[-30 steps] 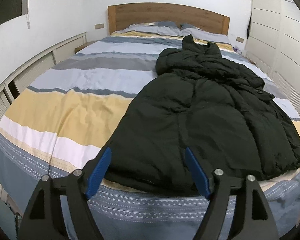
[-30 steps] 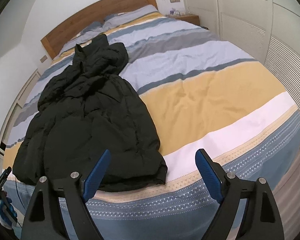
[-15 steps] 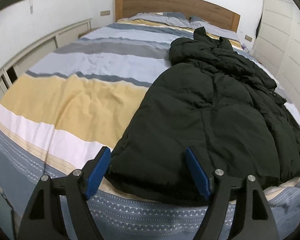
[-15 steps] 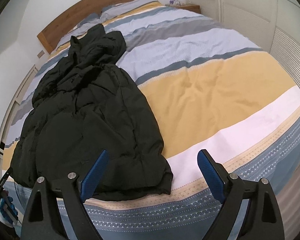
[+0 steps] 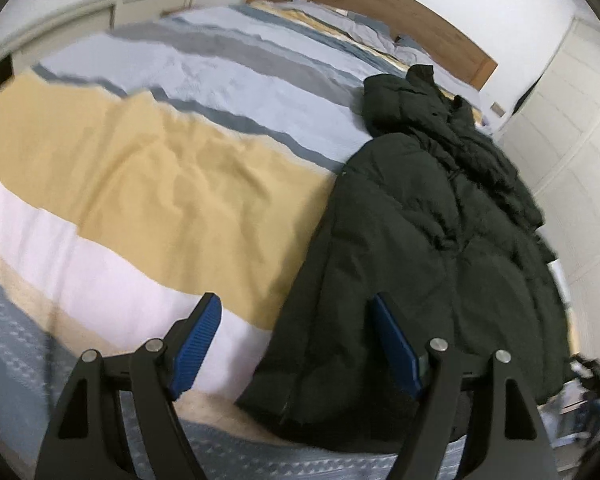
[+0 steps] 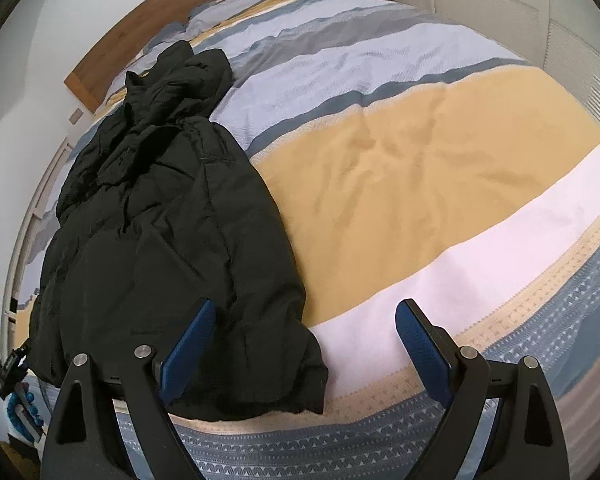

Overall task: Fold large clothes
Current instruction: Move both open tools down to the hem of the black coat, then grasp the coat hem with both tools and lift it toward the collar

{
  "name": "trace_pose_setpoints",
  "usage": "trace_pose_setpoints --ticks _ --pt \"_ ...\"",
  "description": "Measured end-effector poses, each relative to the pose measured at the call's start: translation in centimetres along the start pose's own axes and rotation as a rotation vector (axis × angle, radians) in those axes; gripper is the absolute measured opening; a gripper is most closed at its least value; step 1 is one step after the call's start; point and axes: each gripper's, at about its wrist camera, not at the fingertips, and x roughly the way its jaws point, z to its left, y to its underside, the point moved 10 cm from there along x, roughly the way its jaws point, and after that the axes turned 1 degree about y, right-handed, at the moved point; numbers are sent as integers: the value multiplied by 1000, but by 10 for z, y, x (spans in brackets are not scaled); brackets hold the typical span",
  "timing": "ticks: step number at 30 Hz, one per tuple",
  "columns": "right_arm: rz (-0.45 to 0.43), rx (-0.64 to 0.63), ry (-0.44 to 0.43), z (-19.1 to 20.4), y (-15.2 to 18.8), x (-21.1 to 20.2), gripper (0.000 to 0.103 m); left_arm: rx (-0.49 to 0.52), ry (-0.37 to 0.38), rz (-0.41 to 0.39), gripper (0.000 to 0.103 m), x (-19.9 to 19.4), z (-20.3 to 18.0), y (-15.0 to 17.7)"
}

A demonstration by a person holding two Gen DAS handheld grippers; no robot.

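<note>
On the near half of the bed [image 5: 148, 184]: one black padded coat [image 5: 412, 248], laid lengthwise, hood end toward the far wooden headboard [image 5: 380, 12], hem at the near edge of the striped cover.

Item 1, coat. Unfolded, rumpled at the upper body, hem lying flat over the pale and blue bands. In the right wrist view it occupies the left of the frame [image 6: 160, 220], its near right hem corner just left of centre.

Item 2, left gripper [image 5: 296, 344]. Jaws wide apart, nothing between them. Compared with a second ago, its view has swung leftward and closed in: the coat, formerly centred ahead, now sits to the right, and the left hem corner lies between the blue pads. View is blurred, so the gripper is in motion.

Item 3, right gripper [image 6: 304, 344]. Jaws wide apart, empty. Closer to the bed edge than a second ago; the right hem corner now sits low, just inside its left pad.

Assessment: both tools have drawn in on the two hem corners, one each. Folding proper not yet begun; a paired grasp of the hem appears to be the step in hand. Padding is bulky, so a shallow pinch may slip.
</note>
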Motion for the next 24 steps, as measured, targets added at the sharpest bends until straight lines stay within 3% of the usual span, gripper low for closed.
trace_pose_setpoints --ticks 5,15,24 --pt "35 12 -90 6 -4 11 91 -84 154 87 76 22 -6 7" --pt "165 11 -281 25 -1 46 92 -160 339 177 76 29 -18 28" --pt "231 -66 -367 68 19 63 92 -190 500 249 77 32 -48 45"
